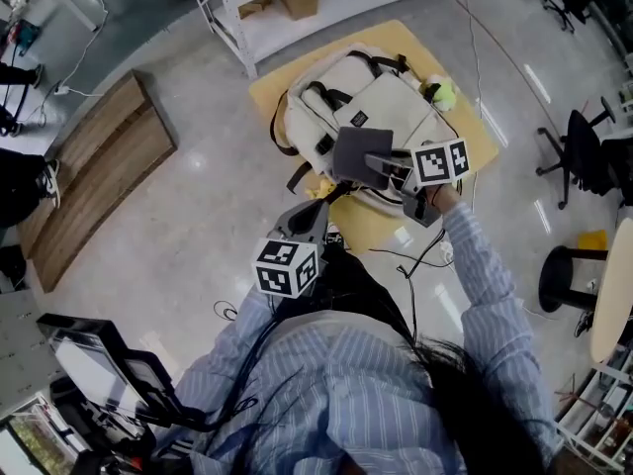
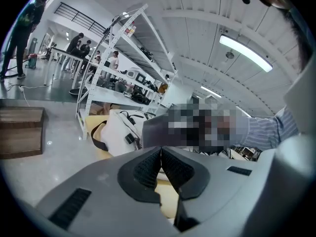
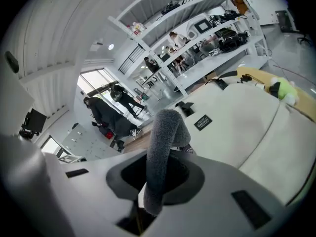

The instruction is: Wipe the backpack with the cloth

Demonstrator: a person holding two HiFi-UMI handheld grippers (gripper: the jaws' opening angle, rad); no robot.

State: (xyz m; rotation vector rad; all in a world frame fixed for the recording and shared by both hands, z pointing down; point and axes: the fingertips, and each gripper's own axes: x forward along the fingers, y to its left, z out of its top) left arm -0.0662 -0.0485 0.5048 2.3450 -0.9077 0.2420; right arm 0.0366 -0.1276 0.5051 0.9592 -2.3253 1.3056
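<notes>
While right tongs (image 3: 157, 179) pinch cloth (image 3: 165, 132), backpack (image 3: 247, 132) label (image 3: 203, 122) unreadable.

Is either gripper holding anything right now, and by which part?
The right gripper holds the grey cloth, clamped near one edge, the rest sticking out over the backpack. The left gripper is shut and empty.
</notes>
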